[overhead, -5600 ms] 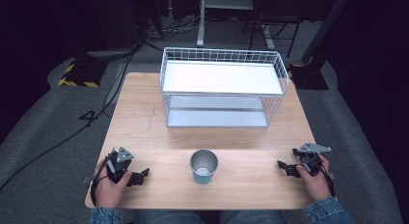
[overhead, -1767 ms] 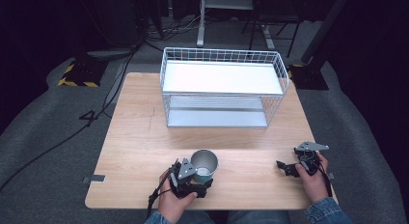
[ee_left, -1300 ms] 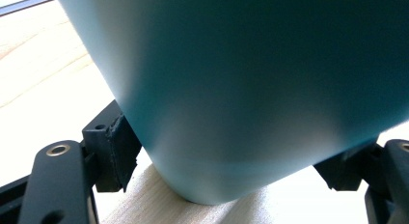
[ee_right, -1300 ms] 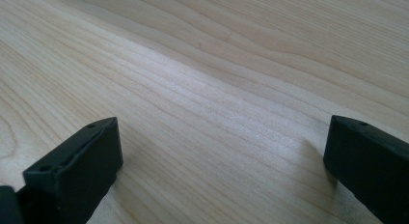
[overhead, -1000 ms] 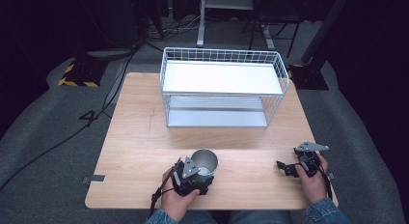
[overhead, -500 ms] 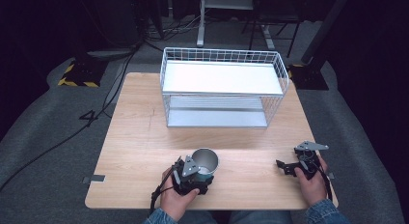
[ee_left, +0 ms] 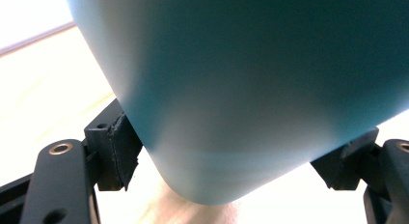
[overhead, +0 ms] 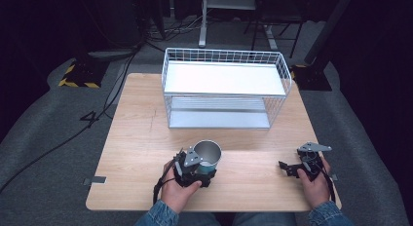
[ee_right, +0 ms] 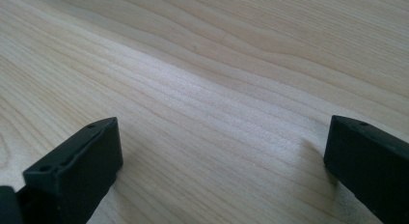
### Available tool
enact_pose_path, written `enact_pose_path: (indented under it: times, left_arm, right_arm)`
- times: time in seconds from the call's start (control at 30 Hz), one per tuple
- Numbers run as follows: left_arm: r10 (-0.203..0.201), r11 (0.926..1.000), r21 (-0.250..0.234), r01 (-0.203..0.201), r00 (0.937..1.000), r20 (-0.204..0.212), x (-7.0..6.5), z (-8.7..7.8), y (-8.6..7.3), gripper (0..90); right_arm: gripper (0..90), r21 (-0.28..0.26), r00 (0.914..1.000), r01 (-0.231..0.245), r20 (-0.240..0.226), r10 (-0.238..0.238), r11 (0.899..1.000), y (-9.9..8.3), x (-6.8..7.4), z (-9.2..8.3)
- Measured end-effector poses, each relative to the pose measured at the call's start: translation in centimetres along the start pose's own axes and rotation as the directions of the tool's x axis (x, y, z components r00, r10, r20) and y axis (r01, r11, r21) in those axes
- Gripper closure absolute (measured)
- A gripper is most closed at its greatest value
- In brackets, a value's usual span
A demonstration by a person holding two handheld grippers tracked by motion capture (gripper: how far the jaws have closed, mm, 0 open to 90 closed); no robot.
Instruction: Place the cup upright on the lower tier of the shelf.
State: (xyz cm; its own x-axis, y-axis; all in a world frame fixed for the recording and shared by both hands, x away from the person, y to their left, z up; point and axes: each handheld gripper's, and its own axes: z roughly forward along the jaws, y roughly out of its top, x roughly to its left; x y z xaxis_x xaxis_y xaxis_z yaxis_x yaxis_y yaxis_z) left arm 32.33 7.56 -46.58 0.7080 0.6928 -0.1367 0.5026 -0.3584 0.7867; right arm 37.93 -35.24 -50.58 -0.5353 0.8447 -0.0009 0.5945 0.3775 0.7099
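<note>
I have the left gripper (overhead: 200, 173) at the near middle of the table (overhead: 136, 133), pressed up against the near-left side of the cup (overhead: 207, 159). The cup stands upright with its open mouth up, teal on the outside and metal-grey inside, a little toward me from the wire rack (overhead: 225, 89) at the far end. In the left gripper view the cup (ee_left: 251, 89) sits squarely between my two jaws: its rounded lower wall fills the gap, the left pad (ee_left: 120, 147) lies against its side, and the right pad (ee_left: 345, 159) sits at its opposite flank, where I cannot see a gap. So I read the jaws as closed around the cup's lower body, gripping it low, with the base just above the wood.

My right gripper (overhead: 294, 168) rests near the near-right corner of the table, well apart from the cup. In the right gripper view its jaws (ee_right: 222, 171) stand wide apart with nothing but bare wood grain between them.
</note>
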Motion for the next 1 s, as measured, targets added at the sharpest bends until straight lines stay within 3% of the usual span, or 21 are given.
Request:
enact_pose_path:
  times: [0.13, 0.43, 0.77, 1.0]
  left_arm:
    - [-0.030, 0.9990, -0.033, 0.031, 0.9995, 0.012, 0.5, 0.0, 1.2, 23.1]
    - [-0.006, 0.9986, -0.053, 0.005, 0.9999, -0.012, 1.6, 0.4, 3.0, 23.1]
    - [-0.006, 0.9963, -0.086, 0.001, 0.9978, -0.066, 3.4, 2.0, 4.9, 23.0]
    - [-0.017, 0.9898, -0.142, 0.002, 0.9939, -0.109, 4.6, 3.0, 6.0, 23.0]
  right_arm:
    - [0.1, 0.000, 1.0000, 0.000, 0.002, 0.000, 1.000, 0.0, 0.0, 0.0]
    - [0.1, 0.000, 1.0000, 0.001, 0.002, -0.001, 1.000, 0.0, 0.0, 0.0]
    - [0.1, 0.001, 1.0000, 0.000, 0.002, 0.000, 1.000, 0.0, 0.0, 0.0]
    - [0.1, 0.001, 1.0000, 0.001, 0.002, -0.001, 1.000, 0.0, 0.0, 0.0]
